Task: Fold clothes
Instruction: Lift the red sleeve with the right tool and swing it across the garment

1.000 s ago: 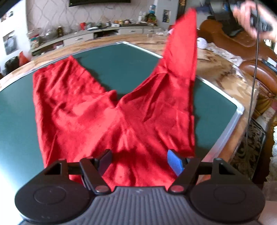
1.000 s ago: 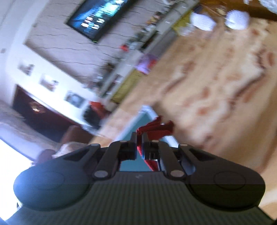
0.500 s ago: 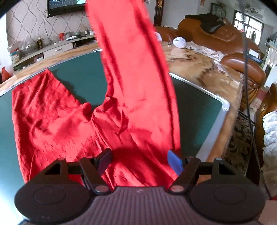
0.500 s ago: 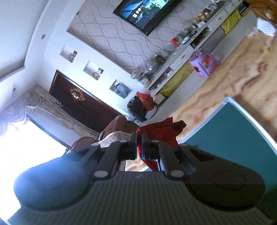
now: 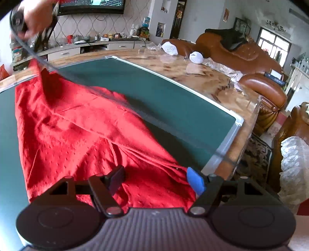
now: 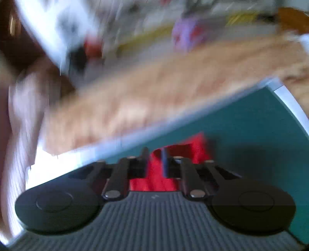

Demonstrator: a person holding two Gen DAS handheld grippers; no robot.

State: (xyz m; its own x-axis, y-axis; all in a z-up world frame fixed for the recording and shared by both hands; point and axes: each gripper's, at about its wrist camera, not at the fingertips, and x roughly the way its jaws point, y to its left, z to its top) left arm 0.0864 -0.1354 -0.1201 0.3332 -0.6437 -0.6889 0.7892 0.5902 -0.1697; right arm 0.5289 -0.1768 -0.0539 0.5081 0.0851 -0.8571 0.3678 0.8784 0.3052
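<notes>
We have the red trousers (image 5: 83, 135) spread on the green mat (image 5: 173, 100), straight ahead of the left gripper (image 5: 156, 179). A second ago one leg stood up in the air off to the front right of it, pinched by the right gripper; half a second ago that leg hung high over the middle. Now it has come across and lies on top of the other leg, so the trousers read as one long doubled shape running away from us to the front left. That is the lengthwise fold laid down, or very nearly.

Our left gripper sits wide open over the waist end, its fingers either side of the cloth and holding nothing. Our right gripper (image 6: 155, 162) is down at the far cuff, at the front-left corner seen from the left one, the hand (image 5: 36, 17) above it. Its view is badly smeared by motion, but red cloth shows in the narrow gap between its fingers, which stand a little further apart than they did; we judge it is at the point of letting go, and we cannot tell whether it still grips.

Next, we judge, the cuffs need checking for alignment and the top leg smoothing, since it lies with creases along the middle
</notes>
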